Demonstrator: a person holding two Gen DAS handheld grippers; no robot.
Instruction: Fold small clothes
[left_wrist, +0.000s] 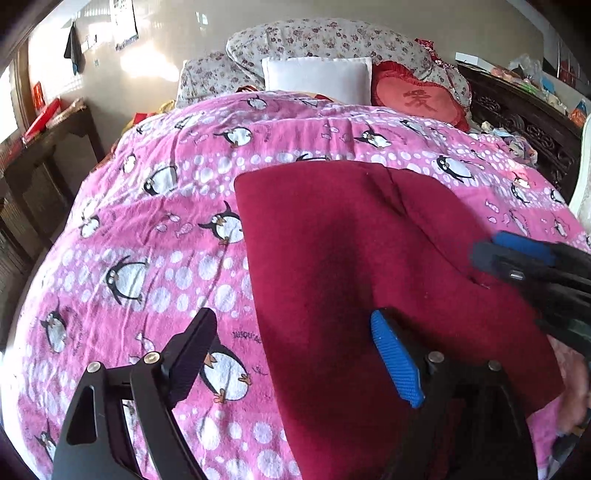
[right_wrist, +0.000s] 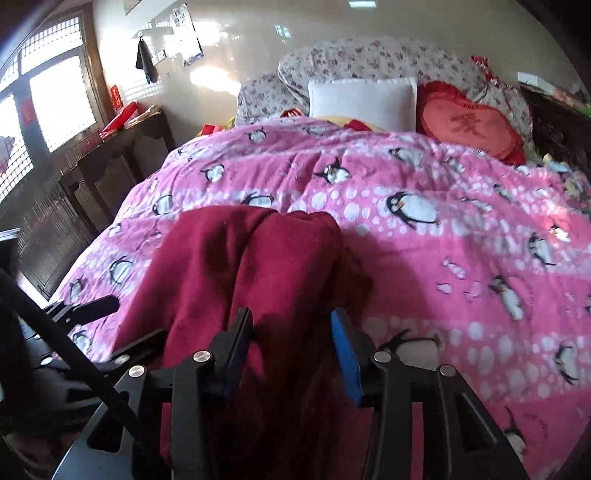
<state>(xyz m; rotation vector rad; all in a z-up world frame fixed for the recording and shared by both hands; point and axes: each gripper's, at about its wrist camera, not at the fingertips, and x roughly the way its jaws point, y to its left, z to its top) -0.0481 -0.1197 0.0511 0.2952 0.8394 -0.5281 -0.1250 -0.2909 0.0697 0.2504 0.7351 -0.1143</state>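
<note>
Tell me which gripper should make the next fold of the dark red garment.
Probably right: the right gripper already has the dark red garment between its fingers; the left gripper stands open over its edge.

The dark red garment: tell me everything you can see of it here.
The dark red garment looks like soft, fuzzy knit or fleece, plain, with no print. It lies mostly flat on the pink penguin blanket, with a crease near its far end. The right gripper has a bunched fold between its jaws; the left gripper stands open over its edge.
</note>
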